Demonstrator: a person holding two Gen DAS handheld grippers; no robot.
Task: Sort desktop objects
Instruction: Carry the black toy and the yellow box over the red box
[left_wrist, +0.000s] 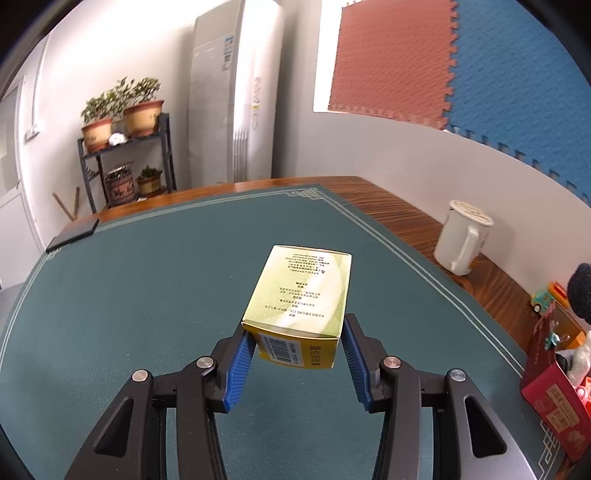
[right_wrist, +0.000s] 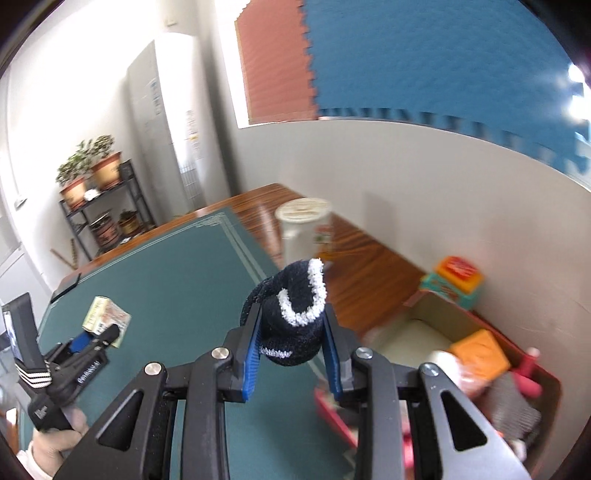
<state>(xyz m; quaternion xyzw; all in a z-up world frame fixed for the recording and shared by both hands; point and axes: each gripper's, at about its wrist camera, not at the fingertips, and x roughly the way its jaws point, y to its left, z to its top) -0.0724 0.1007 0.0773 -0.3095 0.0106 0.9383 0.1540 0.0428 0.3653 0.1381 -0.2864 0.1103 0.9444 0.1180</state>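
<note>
My left hand-held gripper (left_wrist: 297, 345) is clamped on a yellow box (left_wrist: 304, 295) above the worktop (left_wrist: 147, 277), and my right hand-held gripper (right_wrist: 291, 332) squeezes a rolled dark sock (right_wrist: 291, 314).

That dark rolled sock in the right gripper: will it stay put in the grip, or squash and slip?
The rolled sock looks soft and bulges around the right gripper pads, so it probably squashes rather than slips. Its fuzzy knit likely grips the ribbed pads. It looks light, and may unroll when released.
</note>
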